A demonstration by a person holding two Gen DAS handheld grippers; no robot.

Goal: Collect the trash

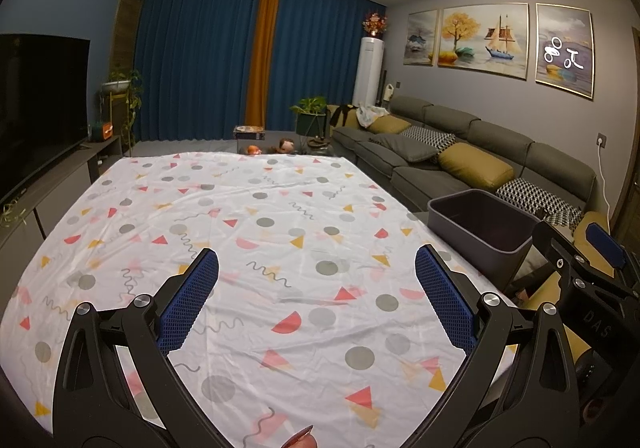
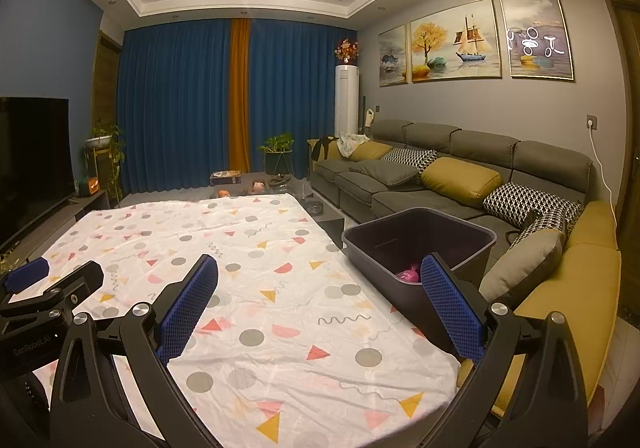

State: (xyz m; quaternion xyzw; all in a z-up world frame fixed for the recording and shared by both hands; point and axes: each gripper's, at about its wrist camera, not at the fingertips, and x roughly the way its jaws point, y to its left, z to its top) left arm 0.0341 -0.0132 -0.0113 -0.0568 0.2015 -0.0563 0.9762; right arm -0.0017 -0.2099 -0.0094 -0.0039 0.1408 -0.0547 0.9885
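A dark grey bin [image 2: 472, 248] stands at the right edge of the cloth-covered table [image 2: 248, 248], next to the sofa. Pink crumpled trash [image 2: 408, 273] lies inside it. The same bin [image 1: 480, 224] shows at the right of the left wrist view. My left gripper [image 1: 316, 288] hovers open over the patterned cloth, nothing between its blue pads. My right gripper [image 2: 320, 296] is open too, its right finger [image 2: 452, 304] in front of the bin's near wall. Each gripper shows at the edge of the other's view: the right gripper [image 1: 580, 268], the left gripper [image 2: 52, 288]. A reddish thing [image 1: 300, 440] peeks in at the bottom edge, unclear.
A grey and mustard sofa [image 2: 460, 176] with cushions runs along the right wall. A TV [image 1: 36, 104] on a low cabinet stands on the left. Blue curtains, potted plants [image 2: 278, 152] and toys on the floor [image 1: 280, 147] lie beyond the table's far edge.
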